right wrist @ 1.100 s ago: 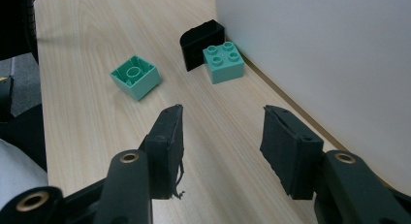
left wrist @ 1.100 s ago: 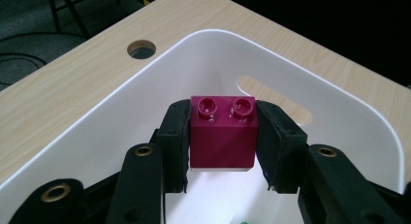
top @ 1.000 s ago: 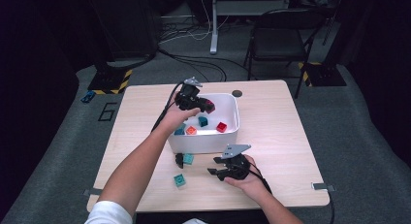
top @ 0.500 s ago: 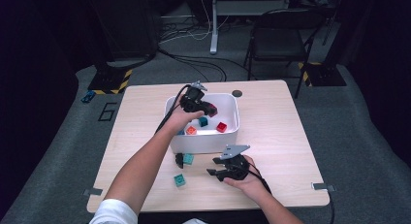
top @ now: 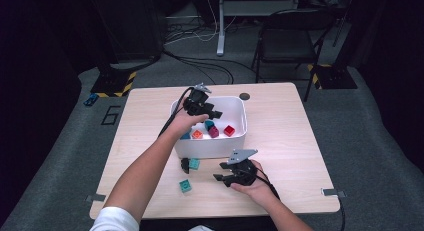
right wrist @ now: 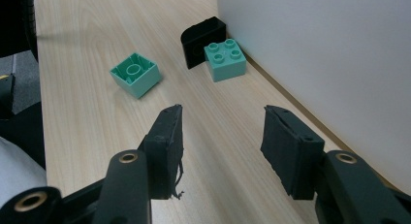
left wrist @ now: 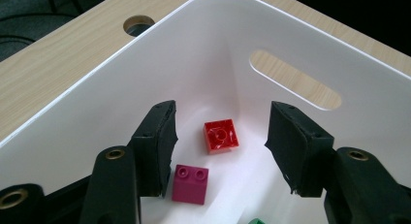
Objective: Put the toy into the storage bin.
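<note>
Bricks went from table into white bin (top: pixel 235 136). Left gripper (left wrist: pixel 220 146) hung inside bin, jaws just opened, apart and empty; red brick (left wrist: pixel 221 135) and magenta brick (left wrist: pixel 190 184) lay on bin floor below, several more beside them. Right gripper (right wrist: pixel 220 136), jaws apart, empty, waited near table's front edge. Left to move: teal brick (right wrist: pixel 225 62) and black brick (right wrist: pixel 199 40) touching, against bin's front wall; second teal brick (right wrist: pixel 135 74) upturned, nearer front edge.

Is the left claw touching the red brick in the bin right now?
Apart. In the left gripper view the left claw has just been opening; the red brick lies on the floor of the bin, white showing between it and both pads.
</note>
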### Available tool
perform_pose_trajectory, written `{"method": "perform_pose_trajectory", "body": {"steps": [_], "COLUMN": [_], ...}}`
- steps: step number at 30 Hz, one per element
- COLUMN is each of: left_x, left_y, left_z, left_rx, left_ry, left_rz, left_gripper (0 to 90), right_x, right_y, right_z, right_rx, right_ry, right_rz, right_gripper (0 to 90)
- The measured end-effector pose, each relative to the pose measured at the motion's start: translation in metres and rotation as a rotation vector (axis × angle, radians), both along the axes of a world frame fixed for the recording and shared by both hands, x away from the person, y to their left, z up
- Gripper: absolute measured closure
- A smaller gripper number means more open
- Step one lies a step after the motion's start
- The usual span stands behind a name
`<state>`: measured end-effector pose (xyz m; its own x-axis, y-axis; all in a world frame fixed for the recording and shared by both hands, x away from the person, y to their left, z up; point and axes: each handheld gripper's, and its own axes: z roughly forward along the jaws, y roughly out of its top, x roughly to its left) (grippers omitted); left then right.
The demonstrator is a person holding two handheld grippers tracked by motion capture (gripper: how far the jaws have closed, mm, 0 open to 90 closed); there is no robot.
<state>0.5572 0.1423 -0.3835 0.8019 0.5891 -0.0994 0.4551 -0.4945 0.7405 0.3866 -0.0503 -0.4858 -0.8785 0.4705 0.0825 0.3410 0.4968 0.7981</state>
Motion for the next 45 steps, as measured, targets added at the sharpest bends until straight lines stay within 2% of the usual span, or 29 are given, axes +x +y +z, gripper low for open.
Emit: {"method": "perform_pose_trajectory", "body": {"steps": [6, 7, 13, 18, 19, 20, 22, 25, 29, 31, 32, 33, 37, 40, 45], "left_x": [-0.008, -0.013, -0.027, -0.047, -0.047, -0.054, -0.057, -0.070, -0.080, -0.091, -0.091, -0.097, -0.109, -0.123, -0.137], "left_y": [0.011, 0.016, 0.027, 0.041, 0.041, 0.045, 0.048, 0.058, 0.067, 0.077, 0.077, 0.084, 0.095, 0.109, 0.118], "left_z": [0.013, 0.020, 0.034, 0.048, 0.048, 0.052, 0.054, 0.060, 0.063, 0.064, 0.064, 0.064, 0.062, 0.059, 0.055], "left_rx": [-0.033, -0.038, -0.073, -0.087, -0.087, -0.093, -0.097, -0.109, -0.109, -0.116, -0.116, -0.099, -0.106, -0.106, -0.113], "left_ry": [-0.024, -0.038, -0.050, -0.062, -0.062, -0.084, -0.091, -0.111, -0.118, -0.107, -0.107, -0.110, -0.104, -0.119, -0.126], "left_rz": [-0.002, -0.003, -0.007, -0.039, -0.039, -0.041, -0.044, -0.030, -0.032, -0.026, -0.026, -0.034, -0.036, -0.036, -0.024], "left_gripper": [43.0, 42.9, 43.9, 43.1, 41.6, 40.4, 39.9, 38.5, 38.6, 38.6, 38.7, 38.9, 39.5, 39.4, 39.5], "right_x": [0.002, 0.002, 0.003, 0.003, 0.003, 0.003, 0.003, 0.004, 0.004, 0.004, 0.004, 0.004, 0.004, 0.005, 0.005], "right_y": [-0.002, -0.002, -0.002, -0.002, -0.002, -0.002, -0.002, -0.002, -0.003, -0.003, -0.003, -0.003, -0.003, -0.003, -0.003], "right_z": [-0.001, -0.001, -0.001, -0.001, -0.002, -0.002, -0.002, -0.002, -0.002, -0.002, -0.002, -0.003, -0.003, -0.003, -0.004], "right_rx": [-0.003, -0.003, -0.001, -0.004, -0.005, -0.006, -0.006, -0.007, -0.005, -0.006, -0.007, -0.007, -0.002, -0.004, -0.002], "right_ry": [0.004, 0.004, 0.005, 0.012, 0.007, 0.003, 0.007, 0.007, 0.010, 0.011, 0.011, 0.012, 0.015, 0.015, 0.016], "right_rz": [-0.005, -0.006, -0.015, -0.022, -0.021, -0.017, -0.020, -0.021, -0.025, -0.029, -0.030, -0.031, -0.032, -0.031, -0.035], "right_gripper": [48.9, 48.8, 48.7, 48.7, 48.7, 48.6, 48.6, 48.6, 48.6, 48.6, 48.6, 48.6, 48.6, 48.5, 48.5]}}
